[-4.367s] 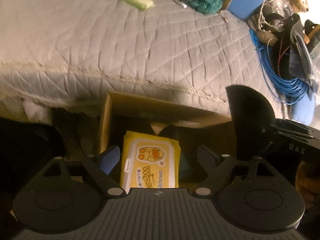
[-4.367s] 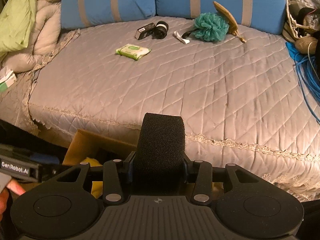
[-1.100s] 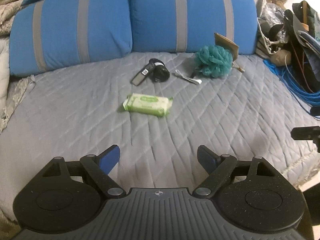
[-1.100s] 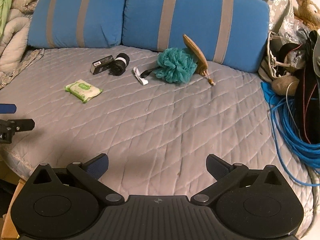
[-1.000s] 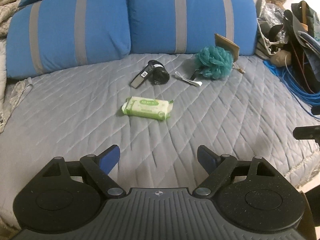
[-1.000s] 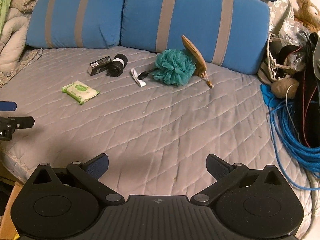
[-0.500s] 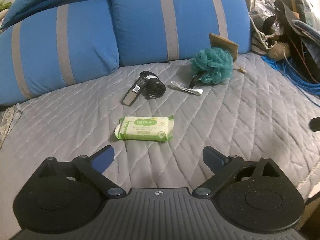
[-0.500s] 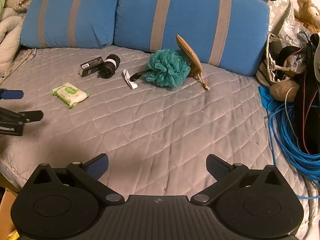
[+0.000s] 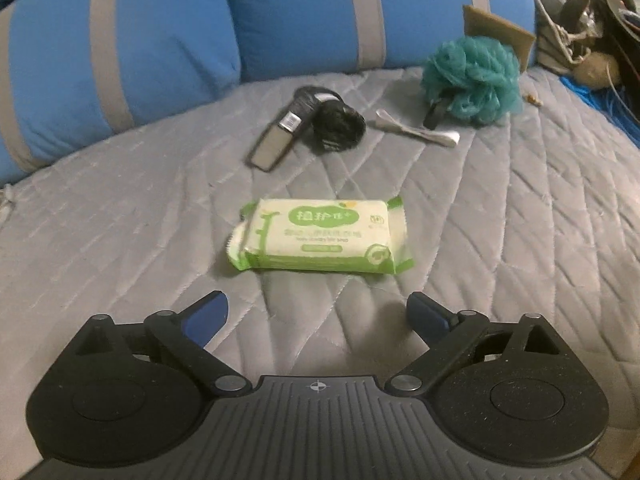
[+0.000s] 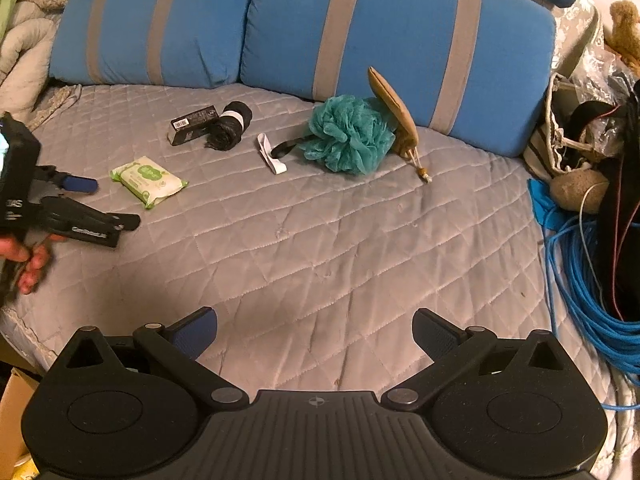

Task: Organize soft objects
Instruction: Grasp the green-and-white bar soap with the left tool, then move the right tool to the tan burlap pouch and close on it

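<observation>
Tongs, left [image 9: 317,309] and right [image 10: 315,327], both agape, empty; blue cable [image 10: 580,280] only in right view

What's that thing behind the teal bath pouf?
A tan wooden piece leans on the blue cushion behind the teal bath pouf; its lower part is hidden by the pouf.

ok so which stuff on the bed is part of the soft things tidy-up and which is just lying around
Part of the job: green wipes pack, teal bath pouf, open left hand-held gripper nearing the pack.

Lying about: black box, blue cable coil, blue pillows.
</observation>
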Motion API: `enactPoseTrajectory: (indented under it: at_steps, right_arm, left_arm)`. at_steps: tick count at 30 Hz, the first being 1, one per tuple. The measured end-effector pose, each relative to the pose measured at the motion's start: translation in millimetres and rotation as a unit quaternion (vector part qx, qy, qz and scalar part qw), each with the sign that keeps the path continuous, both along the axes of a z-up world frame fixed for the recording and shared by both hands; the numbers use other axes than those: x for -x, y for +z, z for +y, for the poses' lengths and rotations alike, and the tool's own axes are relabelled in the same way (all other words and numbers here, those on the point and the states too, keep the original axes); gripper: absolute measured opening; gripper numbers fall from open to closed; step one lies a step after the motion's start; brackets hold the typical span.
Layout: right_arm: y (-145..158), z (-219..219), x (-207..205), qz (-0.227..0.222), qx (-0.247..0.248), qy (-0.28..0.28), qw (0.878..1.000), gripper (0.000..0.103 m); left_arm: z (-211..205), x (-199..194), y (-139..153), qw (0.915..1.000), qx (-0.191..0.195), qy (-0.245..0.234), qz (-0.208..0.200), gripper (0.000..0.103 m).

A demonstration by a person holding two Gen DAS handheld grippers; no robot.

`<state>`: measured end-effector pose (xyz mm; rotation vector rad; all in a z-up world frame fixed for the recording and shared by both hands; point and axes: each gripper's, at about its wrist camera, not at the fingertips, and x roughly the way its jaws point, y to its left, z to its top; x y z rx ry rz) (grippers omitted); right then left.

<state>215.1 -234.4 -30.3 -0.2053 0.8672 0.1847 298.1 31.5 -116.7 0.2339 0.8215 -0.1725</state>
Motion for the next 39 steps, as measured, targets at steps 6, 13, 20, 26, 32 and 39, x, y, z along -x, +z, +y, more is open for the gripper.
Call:
enactPoseTrajectory:
  at_steps: [6,13,20,26,32,39]
  right_arm:
    - [2,-2,0,0.002,-0.009,0.001,1.0,0.103]
    - [0,3,1,0.006,-0.002,0.014,1.0,0.103]
    - [-2,4,0,0.008,0.002,0.016,1.0,0.103]
    - [-5,4,0,0.01,0.01,0.016,1.0,0.103]
    - [-6,1,-1,0.005,0.01,0.01,1.0,0.103]
    - [0,3,-1,-0.013,0.008,0.019,1.0,0.103]
  left_arm:
    - [3,-17,-8,0.9997,0.019,-0.011,-0.011,0.103]
    - [-3,-31,-9,0.9994,0.023,-0.011,-0.023,0.103]
    - [-4,-41,-8,0.999,0.038,0.017,-0.018,0.095]
    - [-9,-40,-1,0.9994,0.029,0.006,-0.019,0.083]
    - [-19,-29,15,0.9991,0.025,-0.009,-0.032,0.082]
    - [-42,-5,52,0.9974,0.015,-0.031,-0.064,0.082]
